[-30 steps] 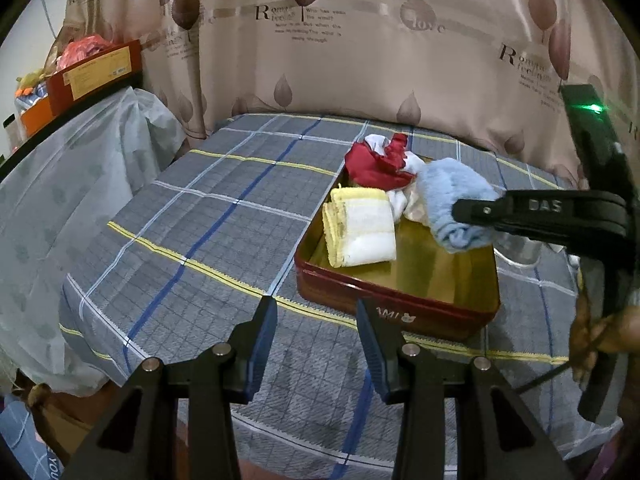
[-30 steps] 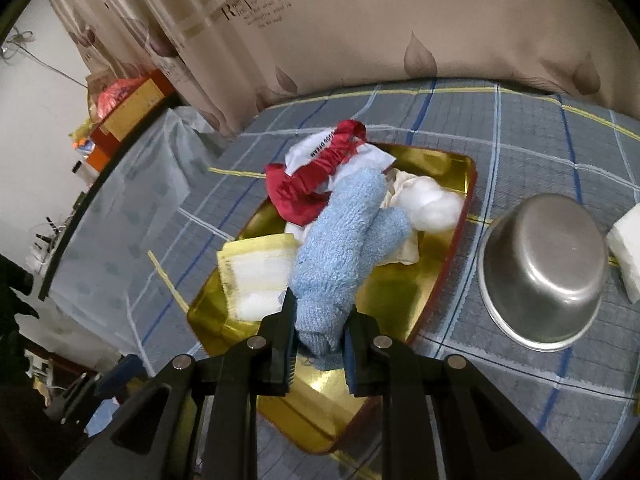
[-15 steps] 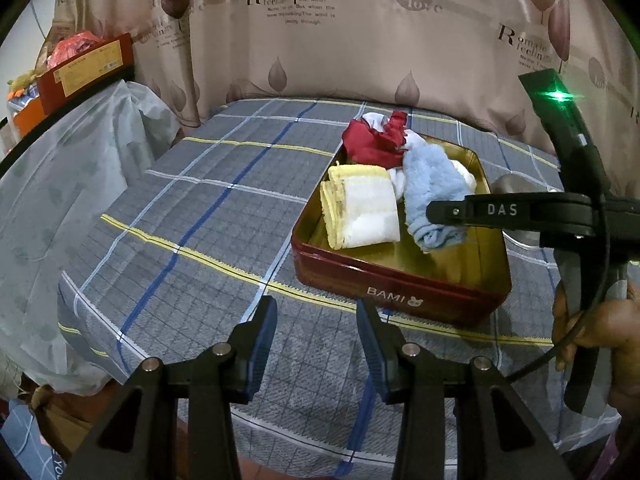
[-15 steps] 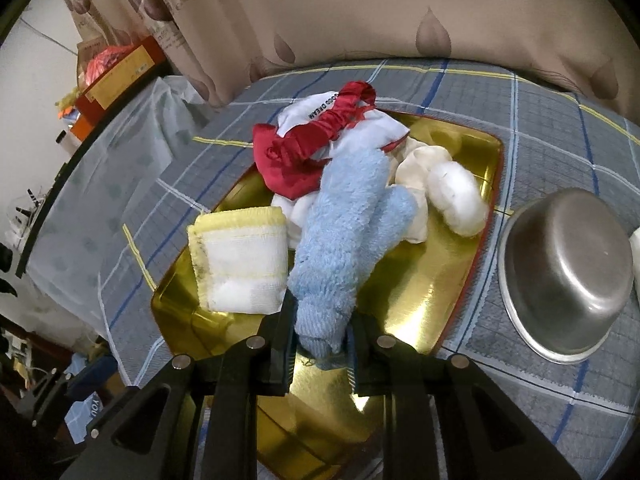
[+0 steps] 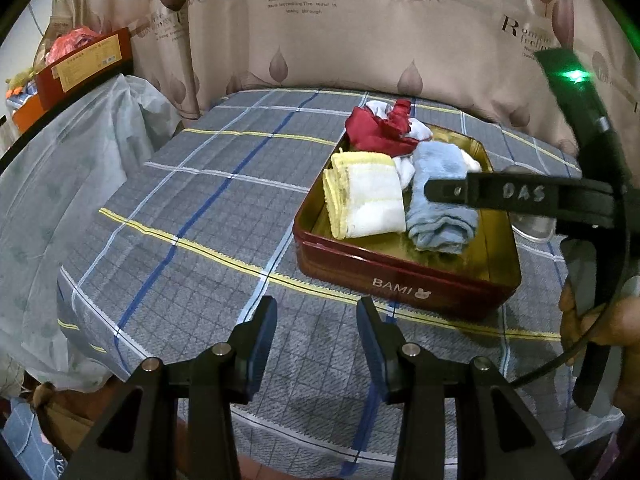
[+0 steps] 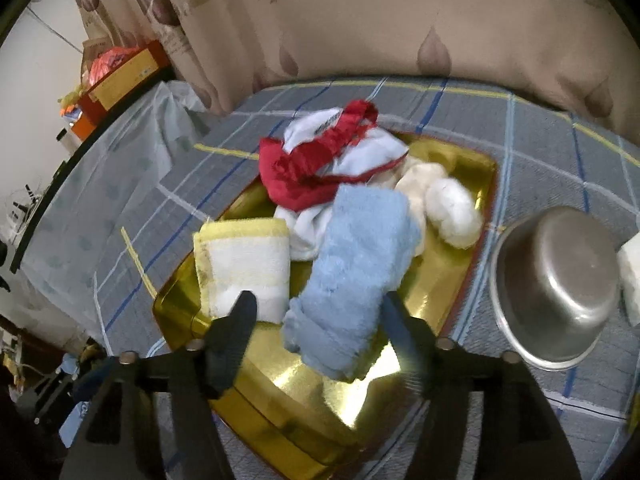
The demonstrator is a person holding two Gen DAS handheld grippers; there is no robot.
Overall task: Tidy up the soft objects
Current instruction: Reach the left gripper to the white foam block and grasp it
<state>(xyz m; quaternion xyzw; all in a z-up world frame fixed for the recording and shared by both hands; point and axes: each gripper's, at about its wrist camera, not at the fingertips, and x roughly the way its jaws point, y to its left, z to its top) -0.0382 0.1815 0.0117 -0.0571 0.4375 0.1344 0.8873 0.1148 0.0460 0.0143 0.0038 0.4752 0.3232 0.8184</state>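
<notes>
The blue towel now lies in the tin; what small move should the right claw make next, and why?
Probably lift the right claw straight up and back. Its jaws are opening, the blue towel lies between them unpressed, resting in the tin beside the yellow-edged towel.

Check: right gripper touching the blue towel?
Apart. In the right wrist view the right gripper is opening, and tin shows between each finger and the blue towel lying between them.
</notes>
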